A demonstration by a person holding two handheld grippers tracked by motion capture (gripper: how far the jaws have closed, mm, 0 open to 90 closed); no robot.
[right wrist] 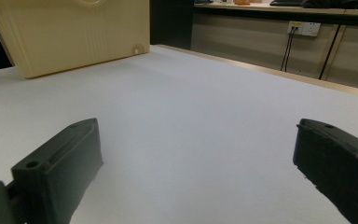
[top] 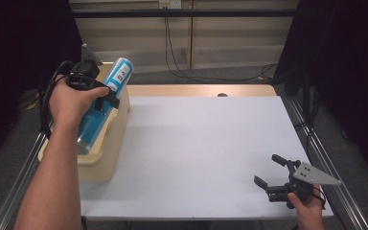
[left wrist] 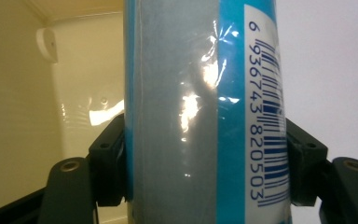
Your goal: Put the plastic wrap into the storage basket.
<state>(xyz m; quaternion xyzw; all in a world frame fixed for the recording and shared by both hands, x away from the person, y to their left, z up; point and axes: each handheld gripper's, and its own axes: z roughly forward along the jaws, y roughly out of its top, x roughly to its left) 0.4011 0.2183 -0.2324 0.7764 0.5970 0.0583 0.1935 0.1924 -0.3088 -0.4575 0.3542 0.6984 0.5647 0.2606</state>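
My left tool (top: 106, 96) clamps the blue can (top: 100, 106), tilted above the cream bin (top: 106, 158) at the counter's (top: 201, 153) left edge. My right tool (top: 270, 171) sits wide open, empty, near the counter's front right corner.
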